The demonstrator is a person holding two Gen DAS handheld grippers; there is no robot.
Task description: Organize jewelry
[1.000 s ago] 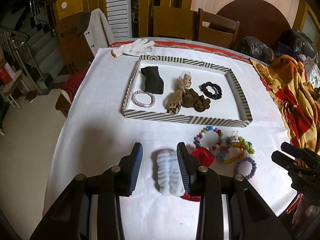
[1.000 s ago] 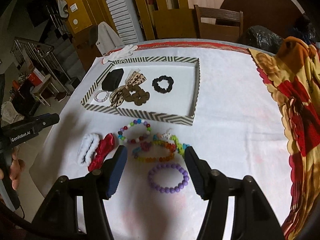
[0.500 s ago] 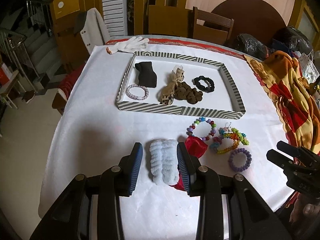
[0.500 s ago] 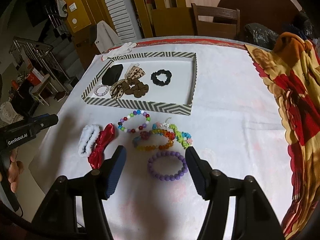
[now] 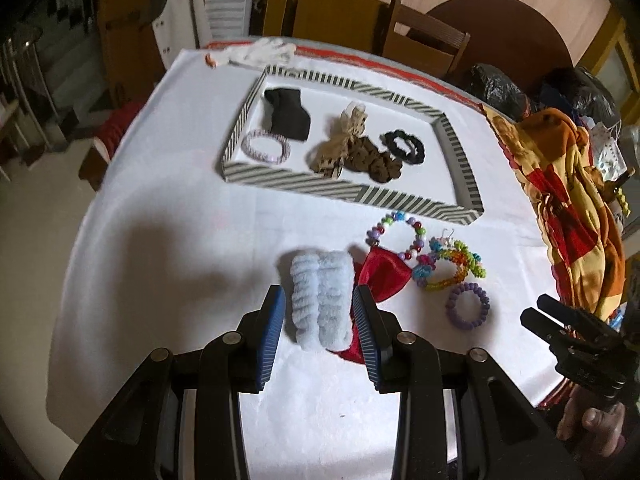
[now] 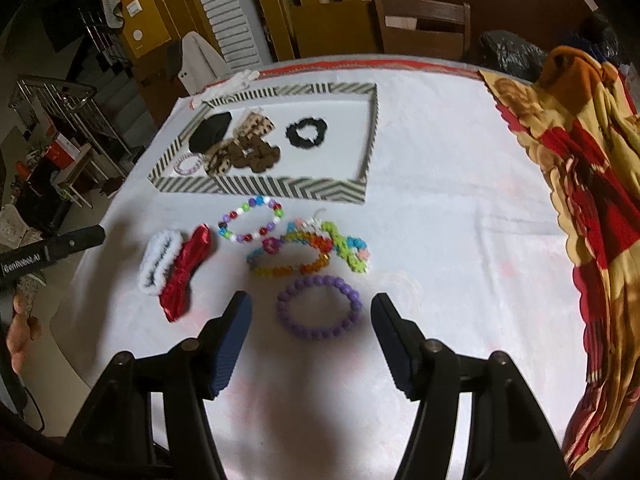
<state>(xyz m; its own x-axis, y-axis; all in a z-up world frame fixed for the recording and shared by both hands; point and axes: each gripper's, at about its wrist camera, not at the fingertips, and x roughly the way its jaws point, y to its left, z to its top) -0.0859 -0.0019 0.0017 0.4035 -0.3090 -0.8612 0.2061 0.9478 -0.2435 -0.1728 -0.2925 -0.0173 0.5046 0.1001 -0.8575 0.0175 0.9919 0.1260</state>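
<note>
Fluffy white scrunchie (image 5: 320, 300) lies between the open, empty left claw (image 5: 320, 340); lower, then close gently, avoiding the red bow (image 5: 384, 276). Right claw (image 6: 310, 344) open, empty.

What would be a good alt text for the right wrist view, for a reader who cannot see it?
The open right gripper hovers over a white tablecloth, with a purple beaded bracelet just ahead of its fingertips. Beyond lie colourful bead bracelets, a red satin bow, a fluffy white scrunchie and a striped tray holding dark hair accessories.

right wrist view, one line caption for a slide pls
Open right gripper poised over a purple bead bracelet, striped tray beyond.
</note>
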